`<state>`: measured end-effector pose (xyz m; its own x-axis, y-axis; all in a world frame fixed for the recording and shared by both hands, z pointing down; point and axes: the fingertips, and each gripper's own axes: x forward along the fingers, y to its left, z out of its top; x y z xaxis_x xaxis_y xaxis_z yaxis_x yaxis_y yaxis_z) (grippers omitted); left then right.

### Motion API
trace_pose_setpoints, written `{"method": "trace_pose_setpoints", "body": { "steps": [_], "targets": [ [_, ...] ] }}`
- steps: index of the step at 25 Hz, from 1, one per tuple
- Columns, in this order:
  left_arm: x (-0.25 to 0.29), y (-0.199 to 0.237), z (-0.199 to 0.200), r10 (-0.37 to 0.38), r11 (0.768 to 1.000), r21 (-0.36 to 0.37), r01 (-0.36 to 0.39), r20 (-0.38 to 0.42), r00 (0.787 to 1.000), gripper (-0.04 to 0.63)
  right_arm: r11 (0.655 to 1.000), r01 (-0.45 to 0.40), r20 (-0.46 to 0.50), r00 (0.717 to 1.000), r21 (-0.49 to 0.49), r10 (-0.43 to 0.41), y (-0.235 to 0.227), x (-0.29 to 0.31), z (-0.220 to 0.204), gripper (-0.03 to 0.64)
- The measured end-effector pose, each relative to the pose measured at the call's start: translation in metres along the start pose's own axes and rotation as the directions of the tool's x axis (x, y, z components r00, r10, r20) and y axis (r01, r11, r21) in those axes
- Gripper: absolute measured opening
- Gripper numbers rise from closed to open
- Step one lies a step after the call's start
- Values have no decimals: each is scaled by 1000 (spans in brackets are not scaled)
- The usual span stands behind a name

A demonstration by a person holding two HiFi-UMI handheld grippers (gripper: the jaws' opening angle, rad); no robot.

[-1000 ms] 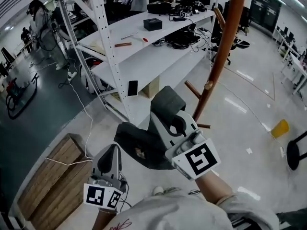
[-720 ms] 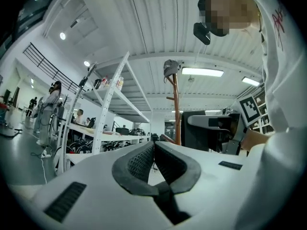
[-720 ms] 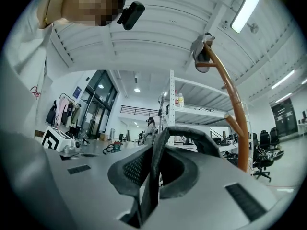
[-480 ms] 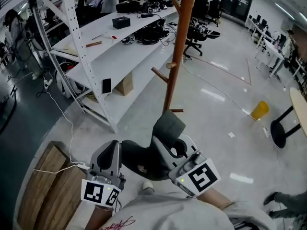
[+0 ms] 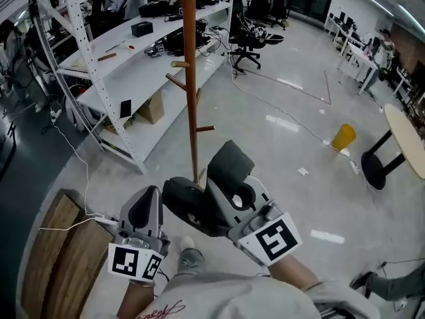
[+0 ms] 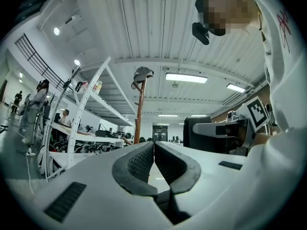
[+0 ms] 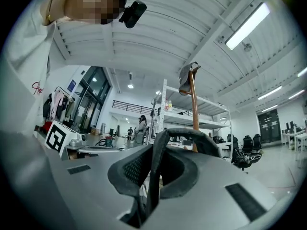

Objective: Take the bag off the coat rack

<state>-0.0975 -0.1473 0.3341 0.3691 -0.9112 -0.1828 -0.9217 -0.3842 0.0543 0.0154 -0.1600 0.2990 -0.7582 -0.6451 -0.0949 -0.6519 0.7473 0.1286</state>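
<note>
When I looked over, the bag (image 5: 189, 206) was already off the coat rack (image 5: 190, 78) and hanging from the right hand-held gripper (image 5: 224, 181). It was dark and kinda slouchy, low in front of the person and clear of the pole. That gripper's jaws were pinched nearly together on the bag's strap (image 7: 156, 171), which ran up between the pads and looped over the top of them. The left hand-held gripper (image 5: 147, 208) sat just beside the bag on its other side, jaws pressed together with nothing in them, so it wasn't carrying anything. The rack itself was a reddish-brown wooden pole with short pegs, standing on the shiny floor (image 5: 285, 151) next to the white shelving (image 5: 133, 72), and it had a grey cap (image 7: 188, 78) sitting on the very top. Both grippers pointed roughly level toward the rack, with the bag between them.
</note>
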Motion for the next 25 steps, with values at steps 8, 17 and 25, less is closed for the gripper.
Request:
{"method": "trace_pose_setpoints", "body": {
  "steps": [8, 17, 25],
  "targets": [
    [-26, -67, 9, -12, 1000, 2, 12, -8, 1000, 18, 999, 39, -27, 999, 18, -39, -3, -70, 8, 37],
    [-47, -102, 20, -39, 999, 1, 39, -13, 999, 18, 998, 47, -39, 998, 43, -45, 15, -107, 14, 37],
    [-60, -110, 22, -88, 996, -10, 88, -18, 996, 18, 997, 50, -44, 998, 60, -47, 37, -114, 14, 37]
  ]
}}
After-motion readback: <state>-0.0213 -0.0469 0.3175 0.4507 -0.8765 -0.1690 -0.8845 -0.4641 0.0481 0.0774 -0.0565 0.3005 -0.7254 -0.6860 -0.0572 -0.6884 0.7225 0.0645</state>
